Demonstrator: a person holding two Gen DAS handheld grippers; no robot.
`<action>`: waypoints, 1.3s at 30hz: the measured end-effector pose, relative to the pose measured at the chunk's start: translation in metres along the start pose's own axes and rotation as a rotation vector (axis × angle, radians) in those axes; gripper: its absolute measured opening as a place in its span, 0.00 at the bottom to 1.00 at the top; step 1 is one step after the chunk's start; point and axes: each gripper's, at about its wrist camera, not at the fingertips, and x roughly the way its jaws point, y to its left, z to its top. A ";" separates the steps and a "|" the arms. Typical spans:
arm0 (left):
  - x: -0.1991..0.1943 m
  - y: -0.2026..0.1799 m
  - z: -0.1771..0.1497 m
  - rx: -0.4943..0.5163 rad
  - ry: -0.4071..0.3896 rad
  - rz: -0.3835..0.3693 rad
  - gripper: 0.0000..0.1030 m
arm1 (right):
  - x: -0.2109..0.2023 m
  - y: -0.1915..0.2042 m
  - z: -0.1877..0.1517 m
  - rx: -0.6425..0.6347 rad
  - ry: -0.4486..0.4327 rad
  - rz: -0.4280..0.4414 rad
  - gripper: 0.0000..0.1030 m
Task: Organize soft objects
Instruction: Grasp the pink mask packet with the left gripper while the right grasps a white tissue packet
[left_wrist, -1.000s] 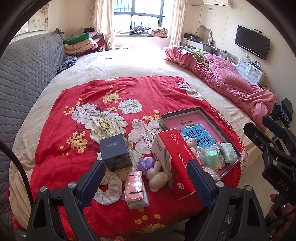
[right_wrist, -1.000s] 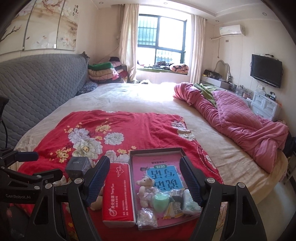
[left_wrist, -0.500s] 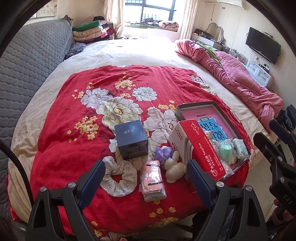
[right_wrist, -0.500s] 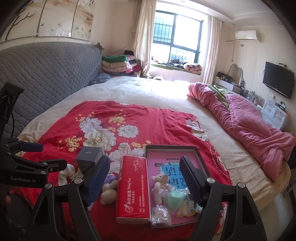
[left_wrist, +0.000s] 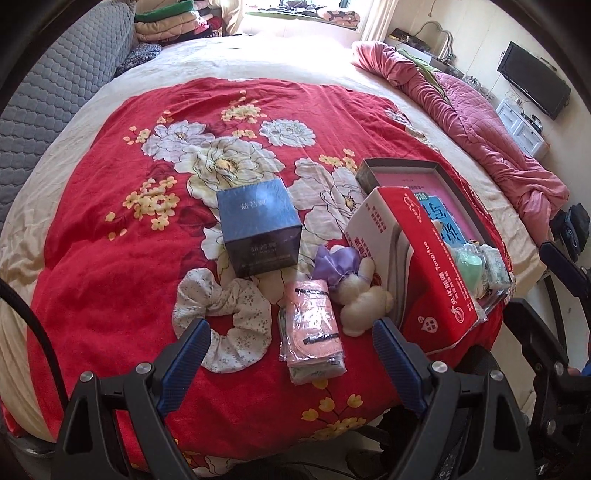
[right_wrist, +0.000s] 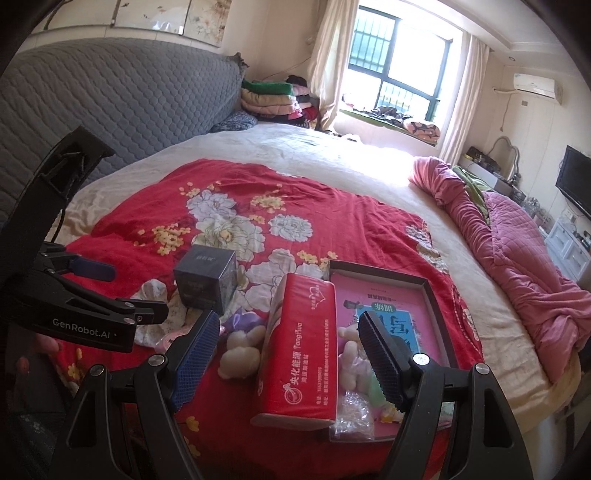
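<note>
On the red floral blanket (left_wrist: 110, 229) lie a floral scrunchie (left_wrist: 225, 317), a pink wrapped cloth pack (left_wrist: 314, 325), a white plush toy (left_wrist: 362, 302) with a purple bow, a dark blue box (left_wrist: 258, 225) and a red tissue pack (left_wrist: 432, 266). A shallow tray box (right_wrist: 436, 295) holds a pink book, a small plush, a green item and plastic packets. My left gripper (left_wrist: 291, 365) is open and empty just above the scrunchie and pink pack. My right gripper (right_wrist: 291, 358) is open and empty over the tissue pack (right_wrist: 303, 343).
The blanket covers the near part of a large bed. A pink quilt (right_wrist: 517, 251) is bunched at the right. A grey padded headboard (right_wrist: 110, 96) stands left, with folded blankets (right_wrist: 273, 96) by the window. The bed edge is directly below the grippers.
Both grippers have moved forward and down toward the objects, which now look larger. The left one has closed in over the scrunchie and pink pack. Both stay open.
</note>
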 end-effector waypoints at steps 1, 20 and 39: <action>0.007 -0.001 -0.001 0.006 0.016 0.001 0.87 | 0.001 0.001 -0.003 0.003 0.007 0.007 0.76; 0.087 -0.007 0.006 0.083 0.168 0.006 0.86 | 0.024 0.057 -0.063 0.082 0.125 0.128 0.76; 0.101 0.016 0.008 0.020 0.181 -0.224 0.42 | 0.090 0.095 -0.066 0.094 0.192 0.123 0.76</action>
